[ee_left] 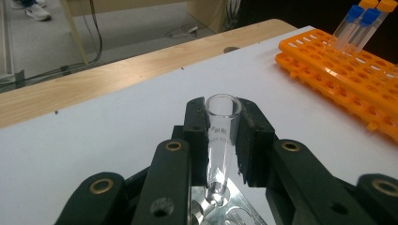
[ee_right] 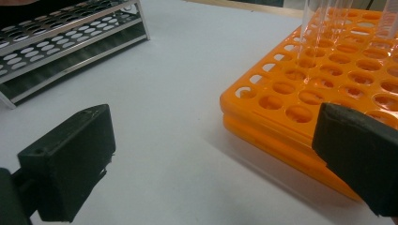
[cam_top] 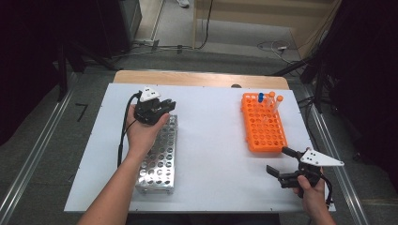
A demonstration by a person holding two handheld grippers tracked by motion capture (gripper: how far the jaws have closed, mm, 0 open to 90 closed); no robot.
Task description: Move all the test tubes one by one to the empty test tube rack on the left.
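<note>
My left claw (ee_left: 220,140) grips a clear uncapped tube (ee_left: 220,136) upright over the far end of the metal rack (cam_top: 158,159), while my right claw (ee_right: 211,159) hangs spread wide, holding nothing, beside the orange rack's (cam_top: 263,124) near corner on the white tabletop (cam_top: 211,140).

**What the pictures leave unclear**

In the left gripper view, the glass tube (ee_left: 220,140) is covered along both sides by the jaws, and its printed marking is too blurred to read. The metal rack (ee_left: 225,213) under it runs off the bottom edge. The orange rack (ee_left: 347,79) is cut by the right edge. In the right gripper view, the clear tubes (ee_right: 319,28) run off the top. In the high view, the person's left hand (cam_top: 143,133) hides part of the metal rack.
</note>
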